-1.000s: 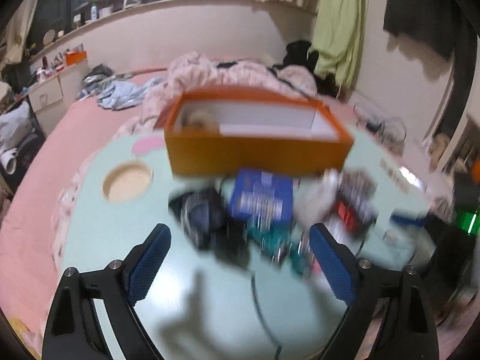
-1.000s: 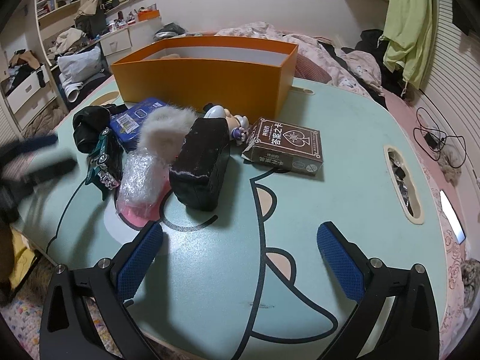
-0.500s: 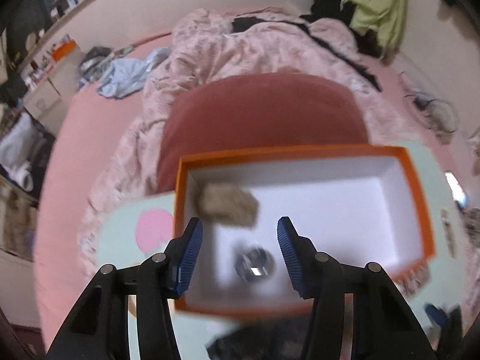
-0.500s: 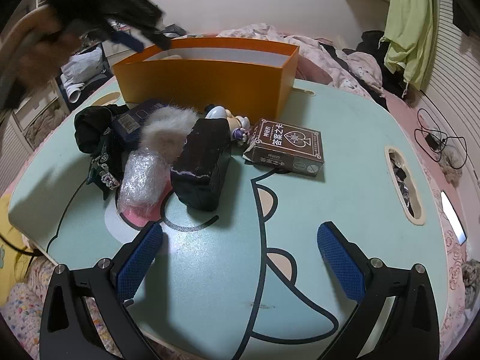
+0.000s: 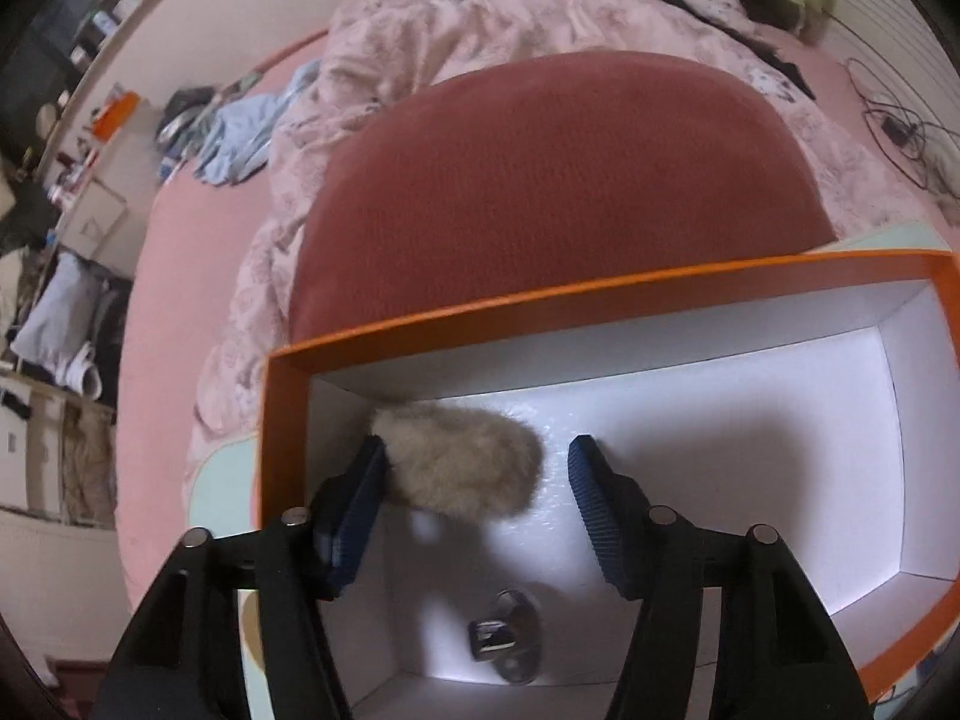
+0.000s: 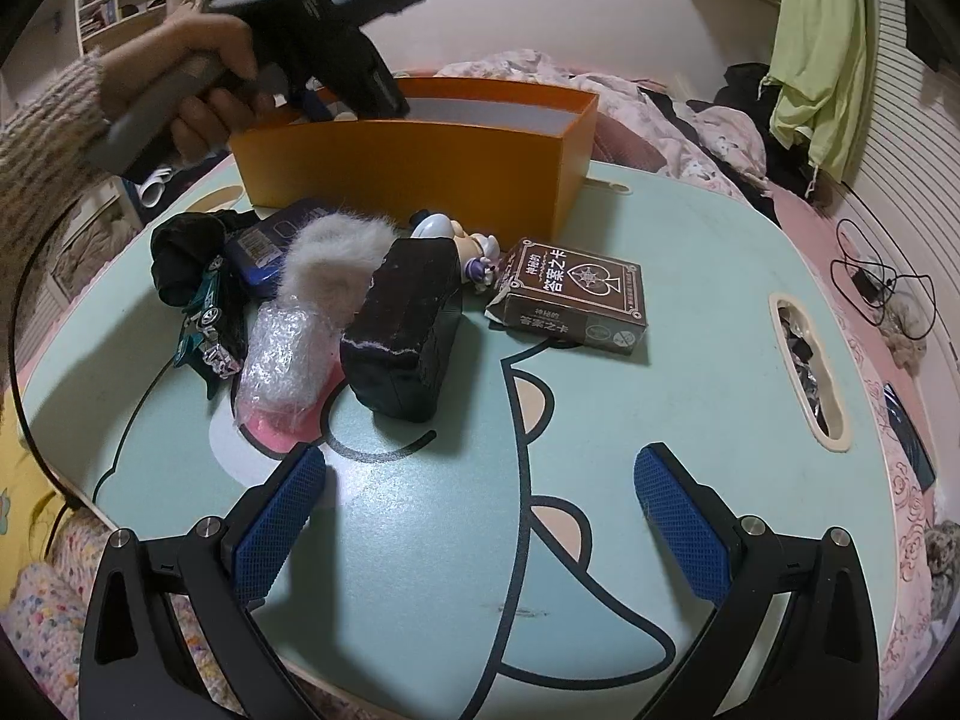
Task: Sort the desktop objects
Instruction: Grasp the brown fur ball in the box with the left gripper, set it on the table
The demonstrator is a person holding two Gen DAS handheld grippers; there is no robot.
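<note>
The left hand-held gripper [image 5: 474,516] hangs over the left end of the orange box [image 5: 600,291], pointing steeply down into it, and its jaws are closing with nothing pressed between the pads; a beige fluffy ball [image 5: 459,459] lies on the white box floor between and just beyond the fingertips, its long axis running left to right, and whether the left pad touches its fur cannot be told. A small metal piece [image 5: 504,642] lies nearer on the box floor, under the gripper. In the right wrist view a hand [image 6: 192,78] holds that gripper above the box's left end at the far left of the tabletop [image 6: 690,396]. The unsorted pile lies in front of the box, nearer to this left gripper: from left to right a black cloth [image 6: 180,252], a green toy car [image 6: 201,321], a blue packet [image 6: 258,246], a bubble-wrap bundle [image 6: 288,354] with a grey fur tuft [image 6: 333,264], a dark block [image 6: 408,324], a small figurine [image 6: 462,240] and a brown card box [image 6: 576,300]. The right hand-held gripper [image 6: 480,516] rests wide open and empty at the near edge, well apart from the pile, with bare tabletop between. The box's near wall stands between the pile and the box floor, so anything likely has to be lifted over it.
</note>
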